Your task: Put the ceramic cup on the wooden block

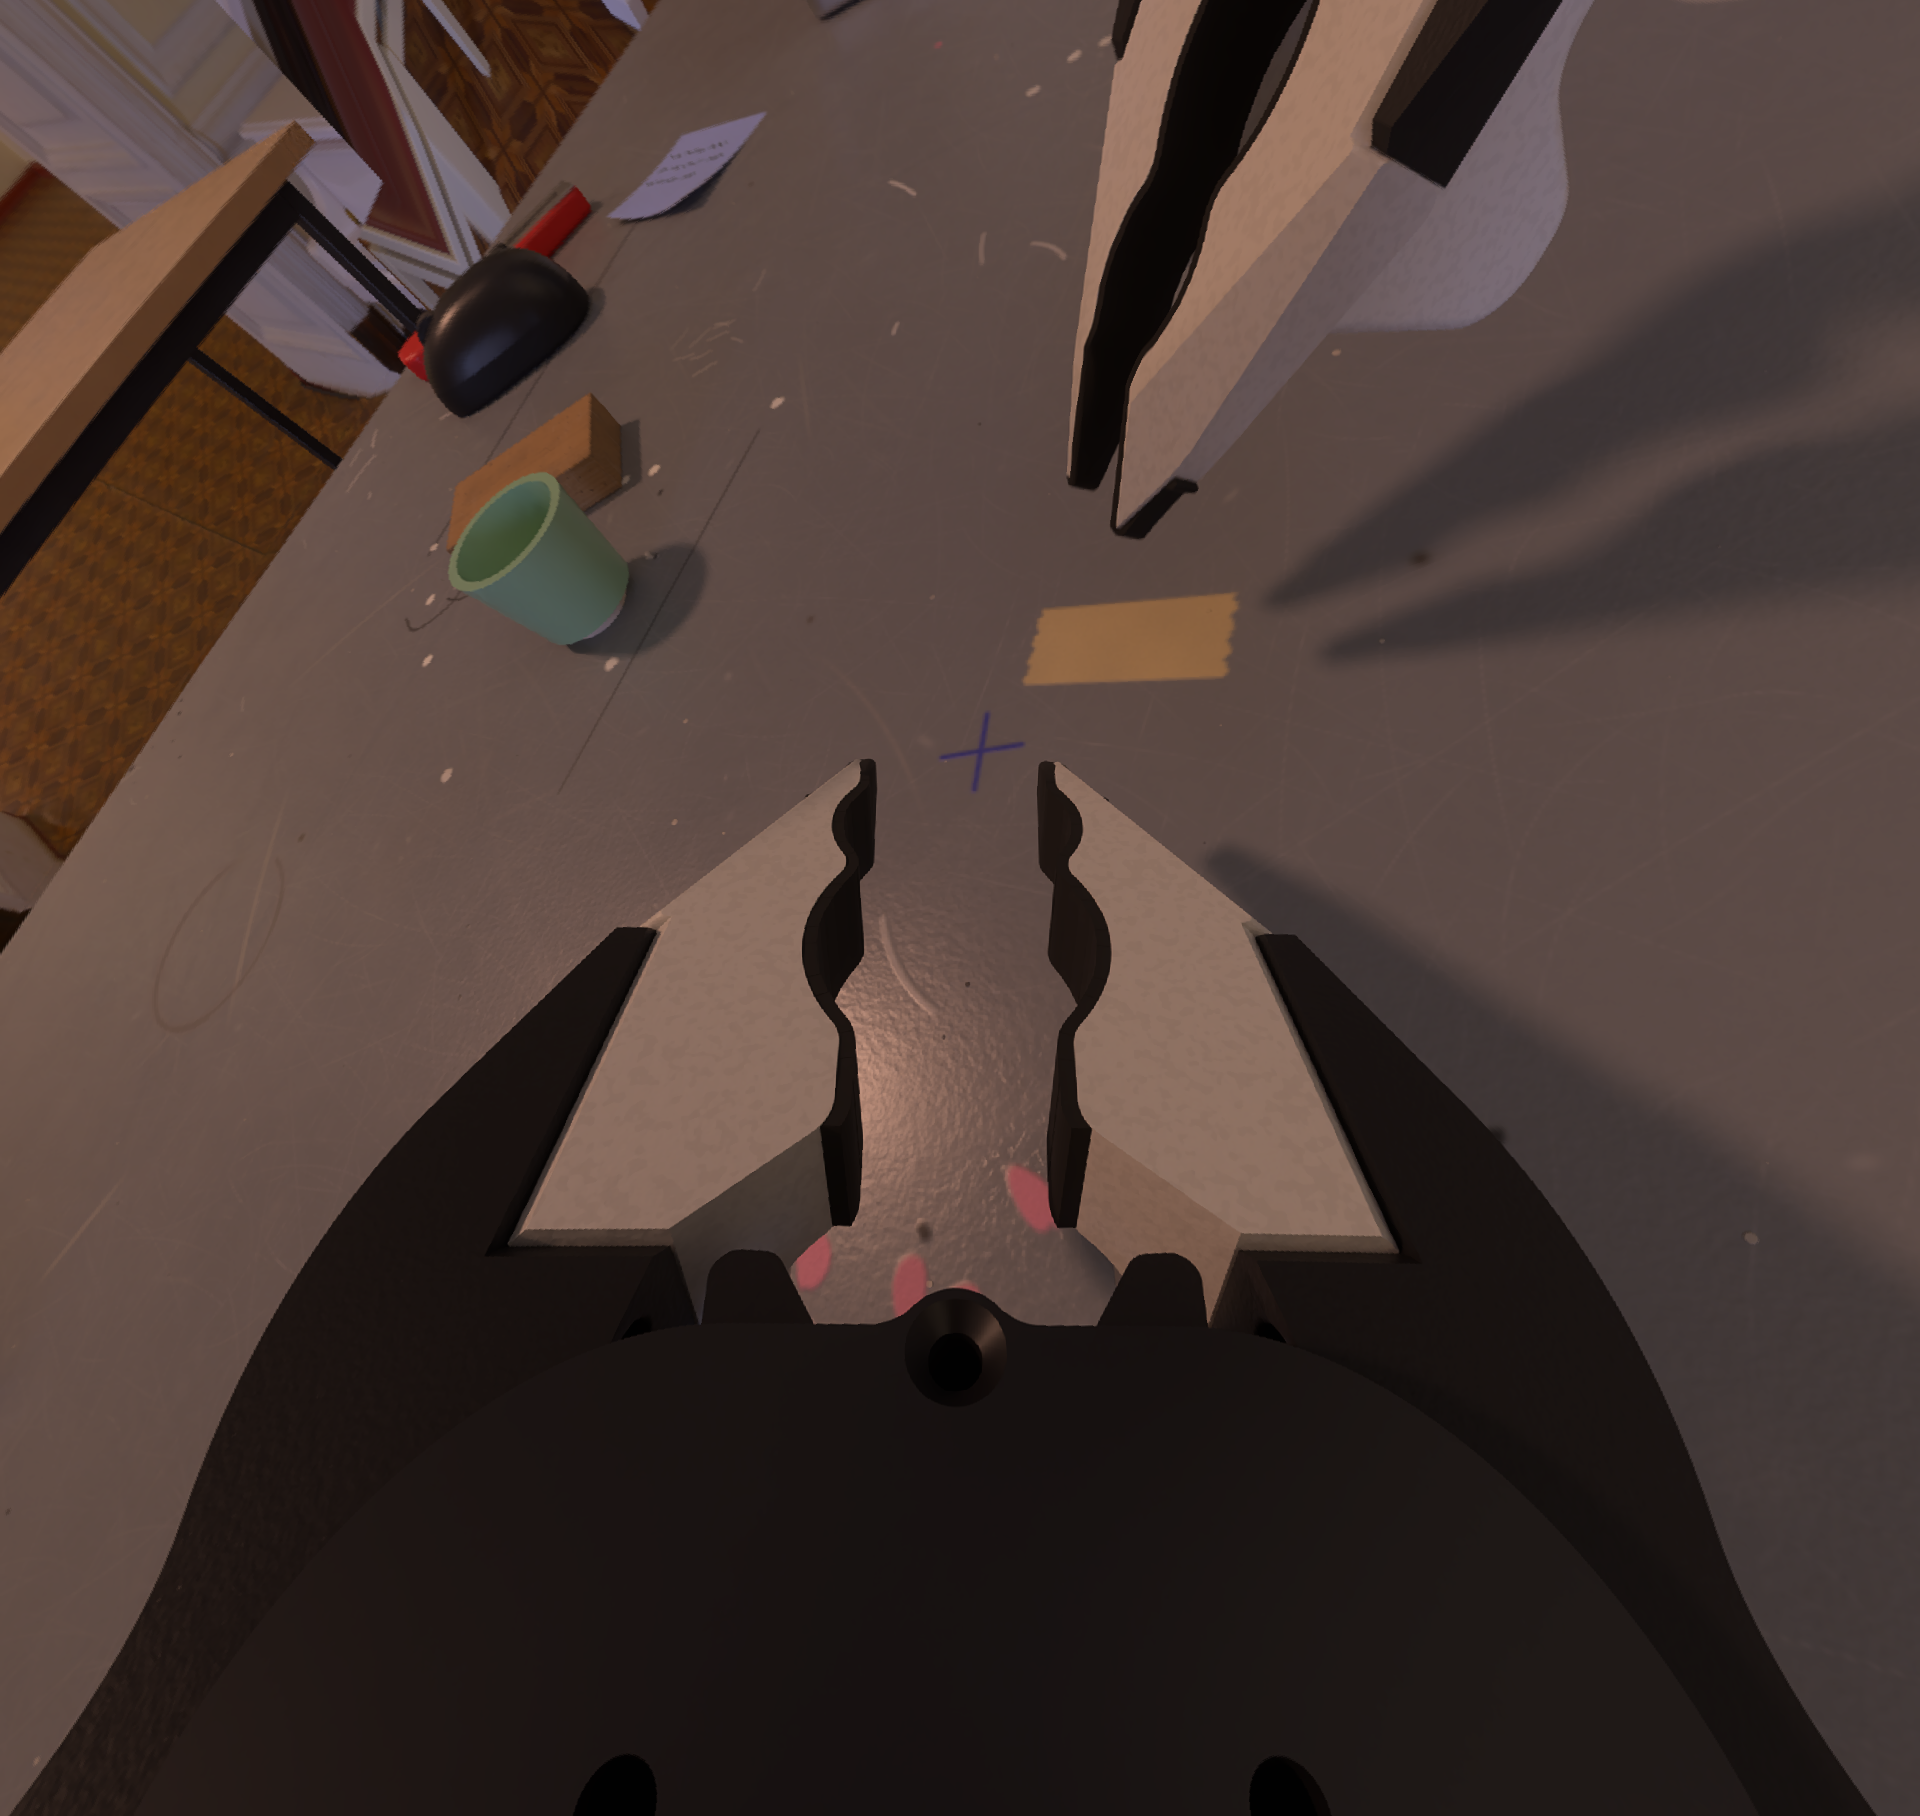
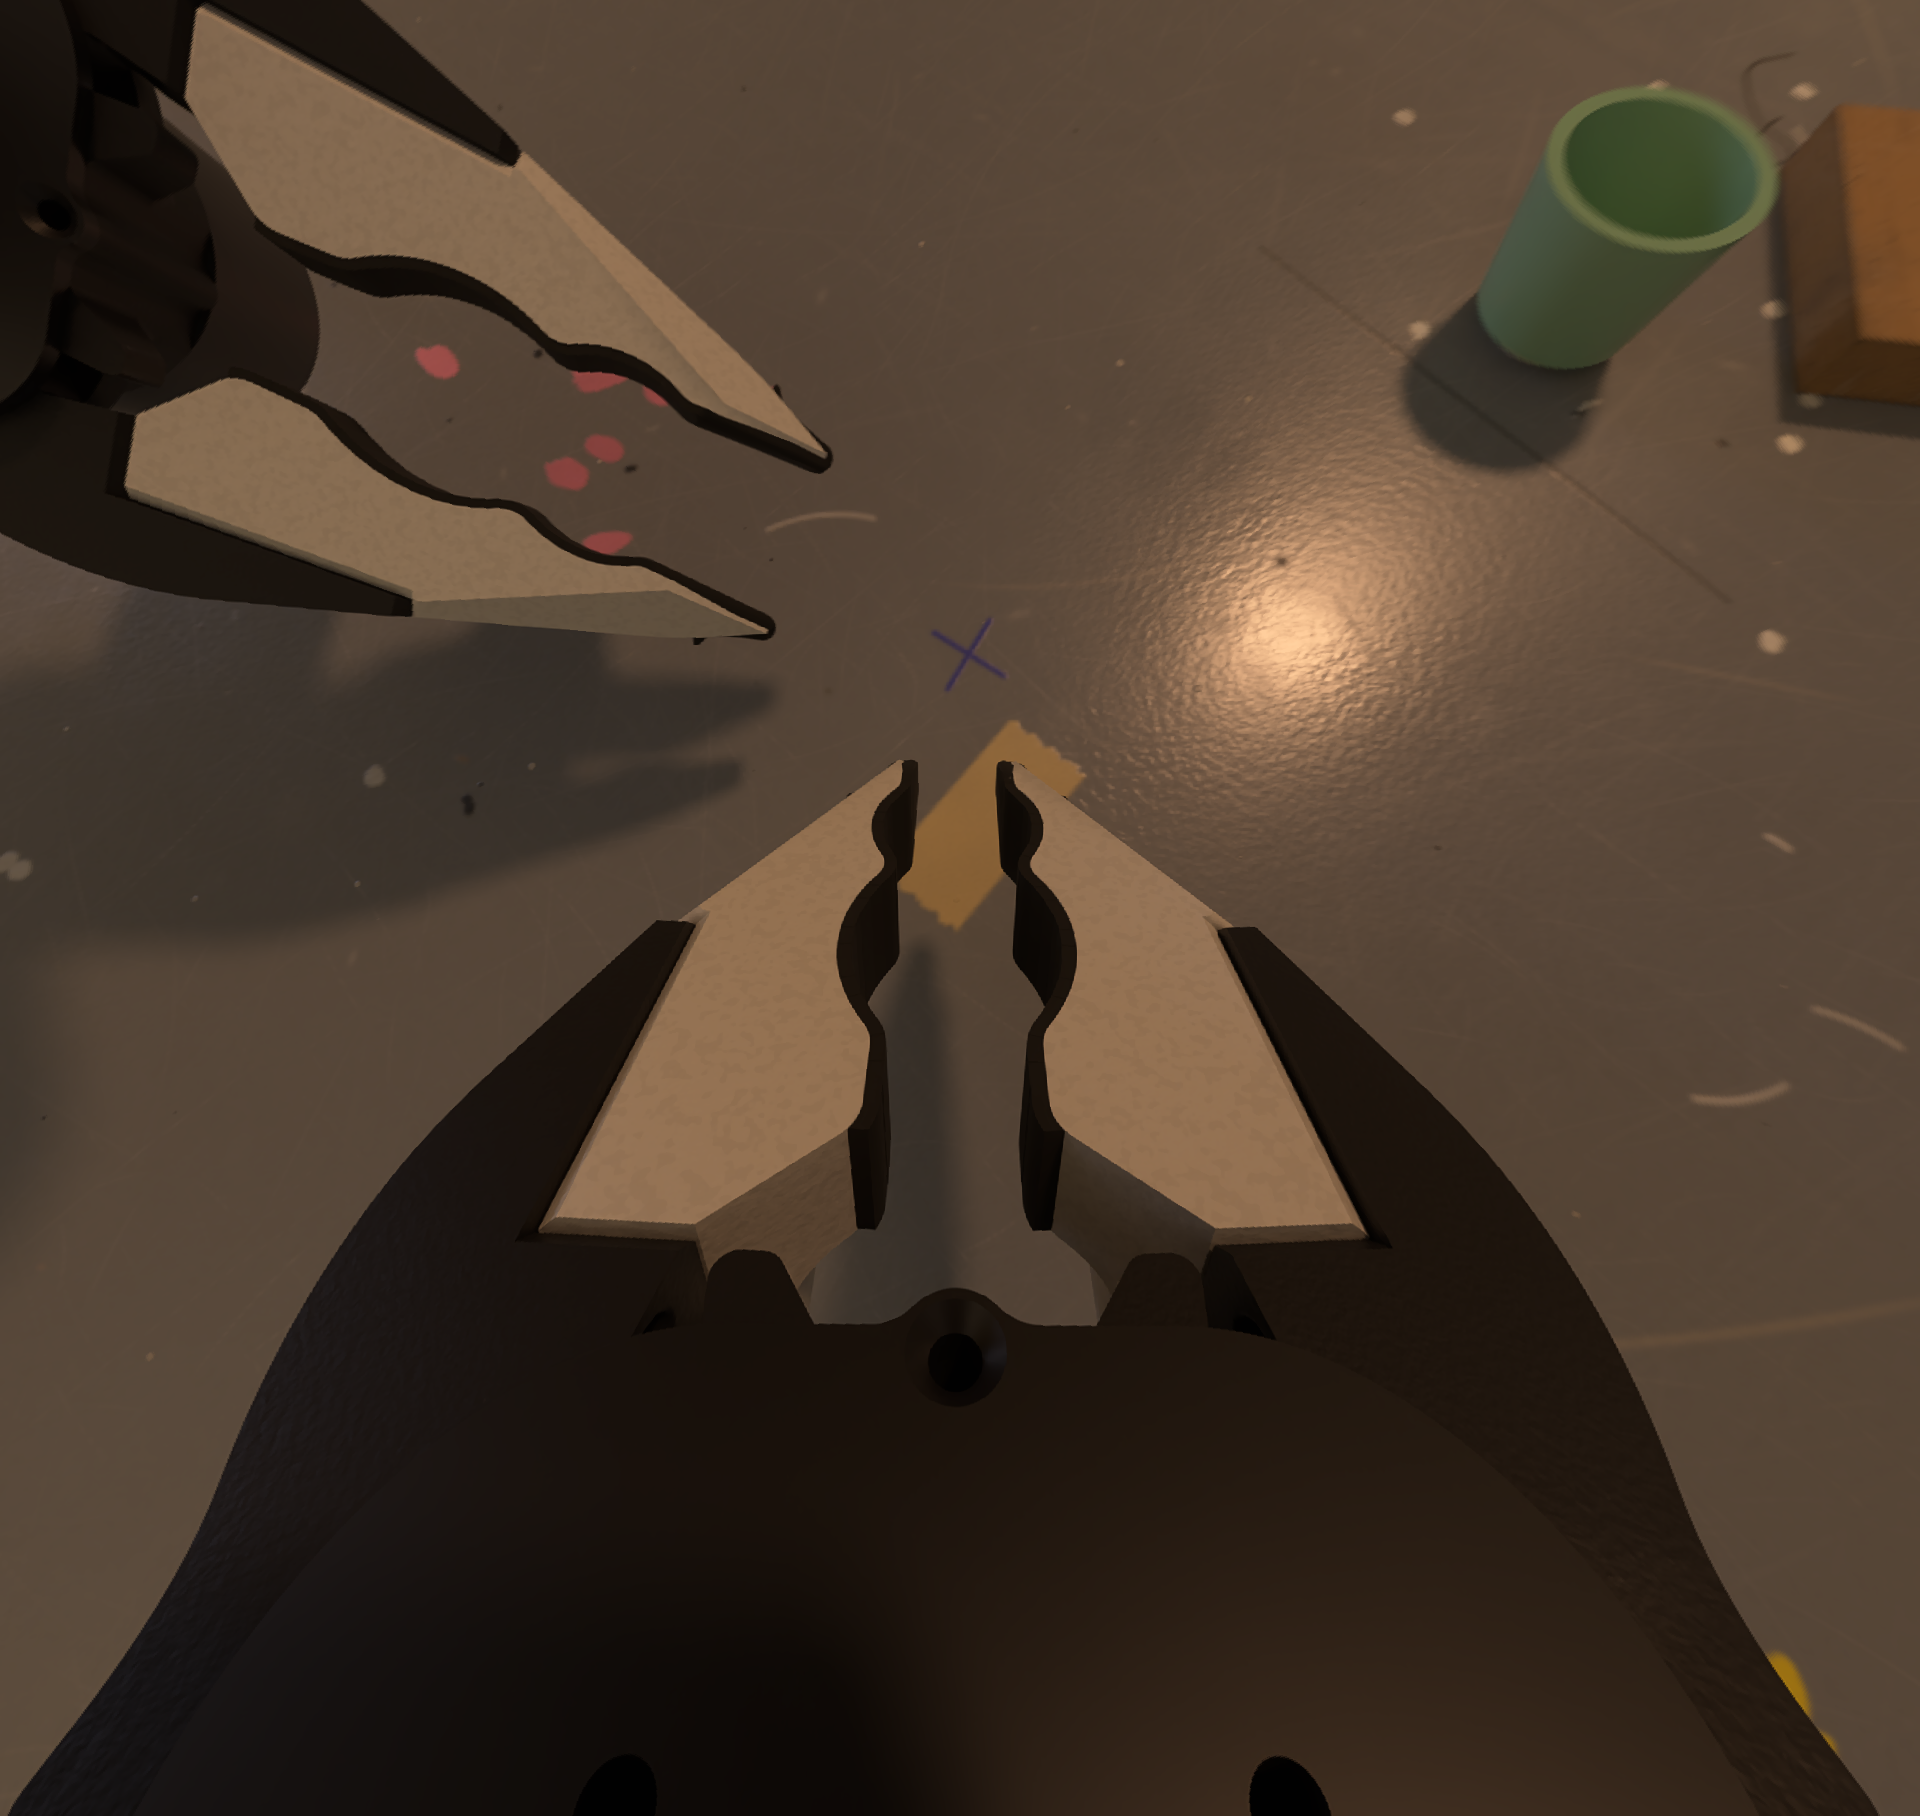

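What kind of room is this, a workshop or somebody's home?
Probably a work desk in a home or office. The scuffed grey tabletop carries a black computer mouse, a sheet of paper and a strip of tan tape; patterned wooden flooring lies beyond.

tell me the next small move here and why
Probably swing the left tongs left toward the green cup with jaws apart. The cup stands upright on the table beside the wooden block, ungripped, and both the left and right tongs hover empty over the blue cross.
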`<move>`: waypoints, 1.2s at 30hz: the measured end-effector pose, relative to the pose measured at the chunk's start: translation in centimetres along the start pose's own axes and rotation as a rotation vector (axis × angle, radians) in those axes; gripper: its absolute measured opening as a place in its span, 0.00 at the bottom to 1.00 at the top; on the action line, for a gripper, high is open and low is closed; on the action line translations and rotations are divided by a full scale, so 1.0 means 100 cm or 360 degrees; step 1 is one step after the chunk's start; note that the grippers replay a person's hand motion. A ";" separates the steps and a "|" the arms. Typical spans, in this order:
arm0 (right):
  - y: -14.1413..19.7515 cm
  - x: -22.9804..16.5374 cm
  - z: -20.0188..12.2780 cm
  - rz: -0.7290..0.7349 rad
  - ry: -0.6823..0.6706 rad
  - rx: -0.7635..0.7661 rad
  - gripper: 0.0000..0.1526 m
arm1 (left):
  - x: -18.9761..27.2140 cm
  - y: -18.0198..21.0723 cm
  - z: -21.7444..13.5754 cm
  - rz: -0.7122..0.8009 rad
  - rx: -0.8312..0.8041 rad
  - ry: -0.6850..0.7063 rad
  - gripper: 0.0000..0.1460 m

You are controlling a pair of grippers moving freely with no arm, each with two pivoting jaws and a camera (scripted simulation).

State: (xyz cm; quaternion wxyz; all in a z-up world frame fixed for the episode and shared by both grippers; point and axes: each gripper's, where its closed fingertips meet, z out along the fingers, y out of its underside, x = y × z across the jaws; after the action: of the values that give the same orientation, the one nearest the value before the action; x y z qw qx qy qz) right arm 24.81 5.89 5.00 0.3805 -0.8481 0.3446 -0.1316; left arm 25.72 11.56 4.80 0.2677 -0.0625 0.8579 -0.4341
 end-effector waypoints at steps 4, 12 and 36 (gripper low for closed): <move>-0.008 0.008 -0.012 -0.0020 0.0089 0.0079 0.11 | -0.004 0.000 -0.003 -0.0016 0.0025 -0.0031 0.22; -0.017 0.028 -0.045 0.0000 0.0270 0.0164 0.14 | -0.010 -0.004 -0.010 -0.0022 0.0089 -0.0093 0.29; -0.053 0.118 -0.155 -0.0174 0.0403 -0.0217 0.44 | -0.017 -0.036 -0.001 -0.0172 0.0271 -0.0034 0.24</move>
State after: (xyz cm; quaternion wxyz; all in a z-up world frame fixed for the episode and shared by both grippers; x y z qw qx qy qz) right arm 28.50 -8.29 18.95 0.2679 -0.8660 0.3513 -0.2343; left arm 26.65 9.96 8.29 0.2573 -0.0902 0.8104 -0.5185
